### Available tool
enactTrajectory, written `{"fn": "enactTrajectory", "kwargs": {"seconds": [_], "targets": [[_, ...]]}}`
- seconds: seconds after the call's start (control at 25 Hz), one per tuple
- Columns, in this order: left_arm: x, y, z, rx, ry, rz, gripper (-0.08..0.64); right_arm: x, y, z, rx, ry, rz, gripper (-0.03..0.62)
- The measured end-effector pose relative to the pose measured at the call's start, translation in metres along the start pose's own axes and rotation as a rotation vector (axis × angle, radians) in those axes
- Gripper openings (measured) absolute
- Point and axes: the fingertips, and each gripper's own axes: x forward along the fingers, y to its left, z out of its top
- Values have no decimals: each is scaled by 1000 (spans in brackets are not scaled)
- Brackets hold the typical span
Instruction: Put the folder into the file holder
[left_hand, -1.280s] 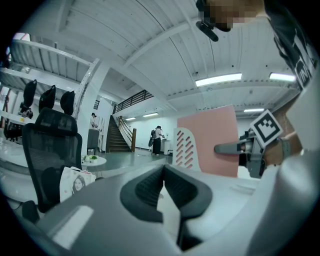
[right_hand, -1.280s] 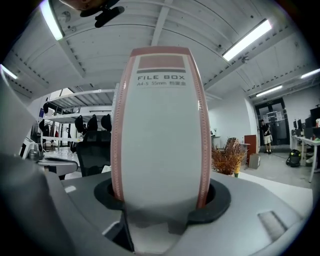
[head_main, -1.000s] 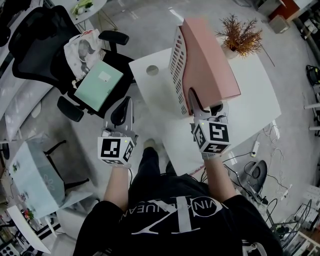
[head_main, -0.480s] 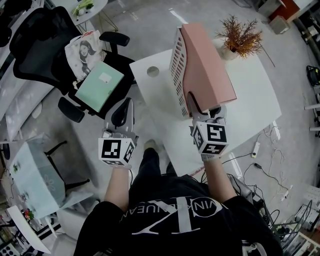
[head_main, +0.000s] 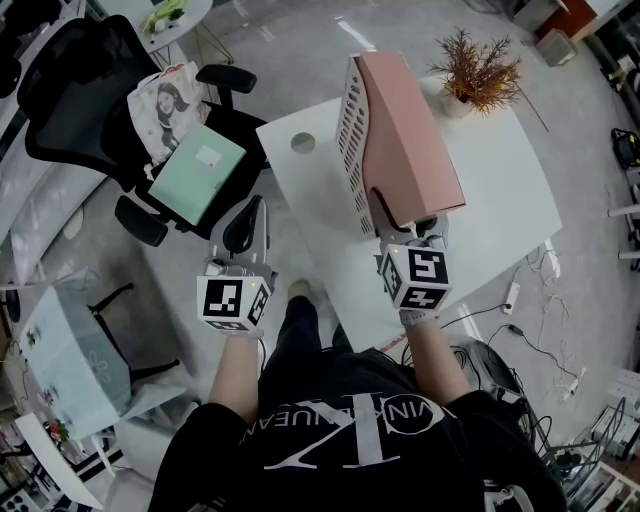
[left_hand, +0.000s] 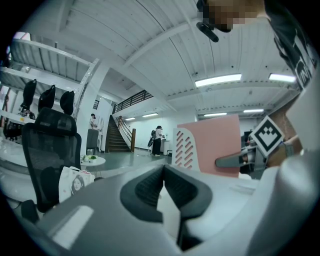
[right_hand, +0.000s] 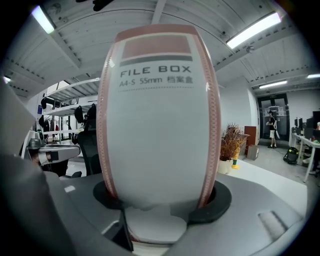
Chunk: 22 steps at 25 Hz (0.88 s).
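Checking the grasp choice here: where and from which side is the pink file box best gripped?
Grip the narrow labelled spine from the person's side, fingers on its two broad faces: the pink file box stands on edge in the white file holder, spine end facing out.

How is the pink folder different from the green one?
The pink folder stands on edge on the white table, against the white file holder; the green folder lies on its broad side on the black chair. The green folder's face shows a small white label; the pink folder's face is plain. Both are rectangular, each one colour.
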Motion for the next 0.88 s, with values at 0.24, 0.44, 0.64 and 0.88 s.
{"fn": "enactTrajectory", "kwargs": {"seconds": [0.24, 0.44, 0.64, 0.88], "targets": [[-2, -4, 2, 0, -2, -1, 0, -2, 2, 1, 9, -7, 20, 337], [-5, -10, 3, 3, -6, -1, 0, -10, 3, 4, 6, -33, 36, 349], [-9, -20, 4, 8, -12, -3, 0, -19, 2, 5, 1, -49, 54, 356], [-15, -32, 4, 9, -15, -5, 0, -29, 2, 3, 1, -52, 77, 365]]}}
